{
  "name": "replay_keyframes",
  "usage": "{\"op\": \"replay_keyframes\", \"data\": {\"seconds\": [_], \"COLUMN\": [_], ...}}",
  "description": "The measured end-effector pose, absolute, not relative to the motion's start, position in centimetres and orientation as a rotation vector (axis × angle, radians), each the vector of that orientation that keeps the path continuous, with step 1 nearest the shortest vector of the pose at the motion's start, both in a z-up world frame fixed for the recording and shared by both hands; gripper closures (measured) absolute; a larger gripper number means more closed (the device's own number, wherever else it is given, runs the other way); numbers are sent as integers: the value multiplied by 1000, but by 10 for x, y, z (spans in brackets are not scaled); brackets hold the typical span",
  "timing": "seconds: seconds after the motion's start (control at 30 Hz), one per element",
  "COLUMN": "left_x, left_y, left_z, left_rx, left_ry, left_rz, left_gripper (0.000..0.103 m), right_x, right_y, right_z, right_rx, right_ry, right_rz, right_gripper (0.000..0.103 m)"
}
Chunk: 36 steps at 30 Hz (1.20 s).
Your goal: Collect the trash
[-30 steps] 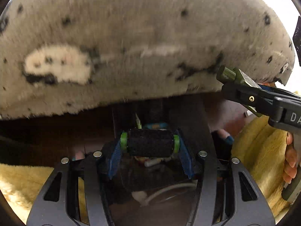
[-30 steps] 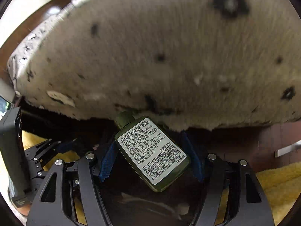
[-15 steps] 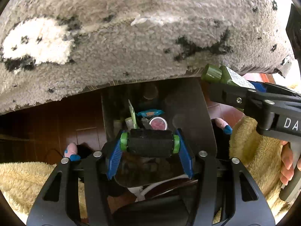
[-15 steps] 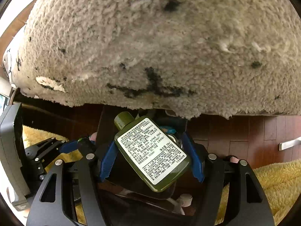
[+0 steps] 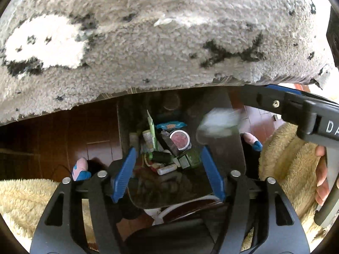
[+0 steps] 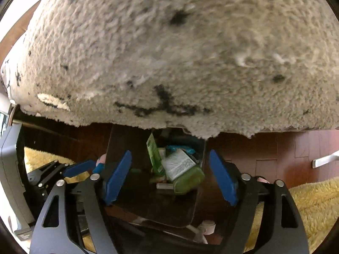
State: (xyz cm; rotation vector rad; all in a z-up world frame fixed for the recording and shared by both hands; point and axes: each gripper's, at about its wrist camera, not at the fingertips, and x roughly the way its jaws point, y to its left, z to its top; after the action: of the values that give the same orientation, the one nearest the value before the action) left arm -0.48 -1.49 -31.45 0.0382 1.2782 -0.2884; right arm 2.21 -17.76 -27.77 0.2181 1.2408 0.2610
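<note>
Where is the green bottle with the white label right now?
In the right wrist view the green bottle is down in the dark bin, beside a green packet, between and below the right gripper's opening jaws.

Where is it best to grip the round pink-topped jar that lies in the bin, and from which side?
Probably across its white rim, from straight above: the jar lies top up among other trash, and the walls of the bin block any sideways approach.
</note>
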Motion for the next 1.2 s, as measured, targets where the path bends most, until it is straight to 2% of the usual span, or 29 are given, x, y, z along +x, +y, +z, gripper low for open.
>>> {"op": "replay_keyframes", "data": {"seconds": [0.13, 0.37, 0.5, 0.6, 0.63, 0.73, 0.77, 0.9, 1.0, 1.2], "left_x": [-4, -3, -5, -6, -7, -13, -13, -19, -26, -40], "left_y": [-13, -11, -5, 1, 2, 3, 4, 4, 4, 1], "left_z": [-314, -309, -283, -252, -240, -202, -188, -130, -89, -17], "left_rx": [34, 30, 24, 10, 19, 76, 85, 83, 85, 82], "left_ry": [1277, 1265, 1171, 1077, 1041, 938, 906, 785, 690, 501], "left_rz": [-282, -270, -226, -200, -189, -148, -133, -136, -162, -169], "left_gripper": [35, 32, 29, 23, 20, 19, 19, 16, 9, 8], "right_x": [23, 21, 12, 2, -2, -10, -11, -15, -27, -46], "right_y": [-180, -192, -201, -206, -209, -216, -219, -230, -236, -241], "right_z": [-278, -271, -248, -221, -208, -171, -161, -110, -68, -14], "right_rx": [220, 227, 207, 186, 179, 153, 152, 136, 93, 83], "right_ry": [1238, 1217, 1137, 1040, 1000, 892, 865, 754, 653, 514], "right_rz": [249, 219, 185, 147, 132, 107, 101, 72, 44, 34], "right_gripper": [22, 20, 19, 14, 10, 8, 3, 3, 3, 3]}}
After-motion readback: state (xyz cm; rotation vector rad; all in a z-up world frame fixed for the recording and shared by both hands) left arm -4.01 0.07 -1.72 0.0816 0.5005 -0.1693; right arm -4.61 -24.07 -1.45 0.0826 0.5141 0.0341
